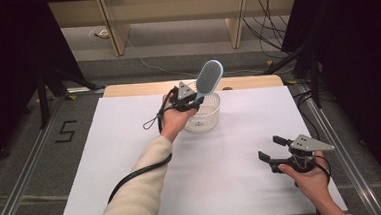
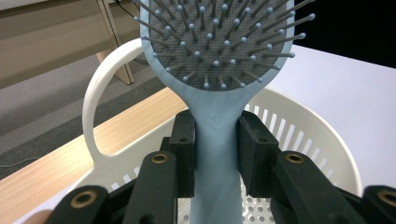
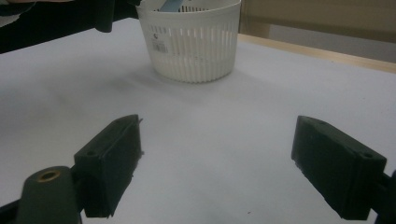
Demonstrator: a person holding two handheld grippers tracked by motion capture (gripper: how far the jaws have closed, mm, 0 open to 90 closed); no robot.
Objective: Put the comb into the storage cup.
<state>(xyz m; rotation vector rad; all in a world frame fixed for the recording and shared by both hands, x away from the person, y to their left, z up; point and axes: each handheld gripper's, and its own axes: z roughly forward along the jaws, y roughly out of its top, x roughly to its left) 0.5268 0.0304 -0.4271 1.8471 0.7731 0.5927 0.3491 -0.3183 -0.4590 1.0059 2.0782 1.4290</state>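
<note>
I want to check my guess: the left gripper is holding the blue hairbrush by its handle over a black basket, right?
Not quite: the basket is white, as the high view shows. The left gripper does hold the blue hairbrush by its handle over it.

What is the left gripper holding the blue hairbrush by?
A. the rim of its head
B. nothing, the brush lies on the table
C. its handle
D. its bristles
C: the left gripper has its black jaws pressed on either side of the hairbrush handle, just below the bristled head, above the white basket.

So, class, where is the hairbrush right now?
In the high view, the hairbrush is held upright by the left gripper above the white basket, far centre.
</note>
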